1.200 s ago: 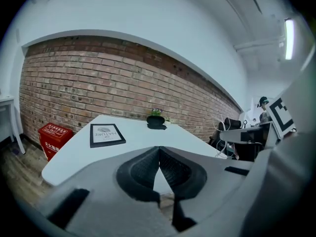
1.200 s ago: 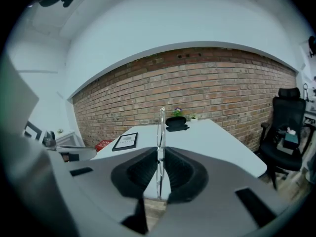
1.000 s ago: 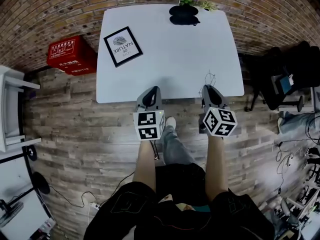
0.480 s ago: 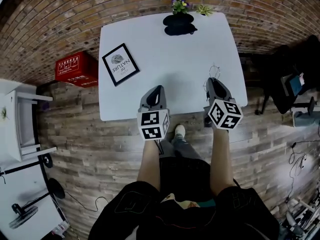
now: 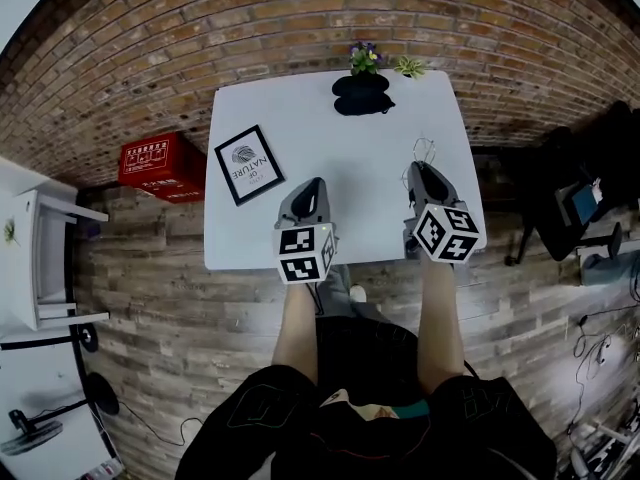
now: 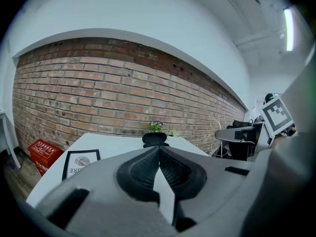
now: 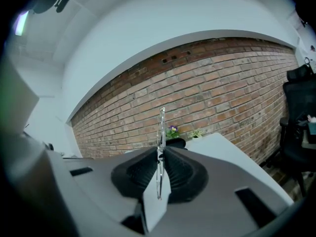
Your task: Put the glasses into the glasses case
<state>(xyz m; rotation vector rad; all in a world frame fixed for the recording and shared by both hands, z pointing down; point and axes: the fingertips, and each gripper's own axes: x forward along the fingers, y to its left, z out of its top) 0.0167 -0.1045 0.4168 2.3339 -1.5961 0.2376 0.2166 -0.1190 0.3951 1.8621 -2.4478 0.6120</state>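
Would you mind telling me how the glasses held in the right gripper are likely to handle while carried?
The glasses look like thin wire, so probably very light and easily bent. The right gripper pinches them edge-on with part sticking out past the tips, so they might swivel or slip if jolted.

Brick wall (image 5: 150,48) running behind white table (image 5: 330,198); red crate (image 5: 158,165) sitting on plank floor (image 5: 150,298) beside it; black chair (image 5: 590,168) standing at right; ceiling strip light (image 6: 288,21) glowing.
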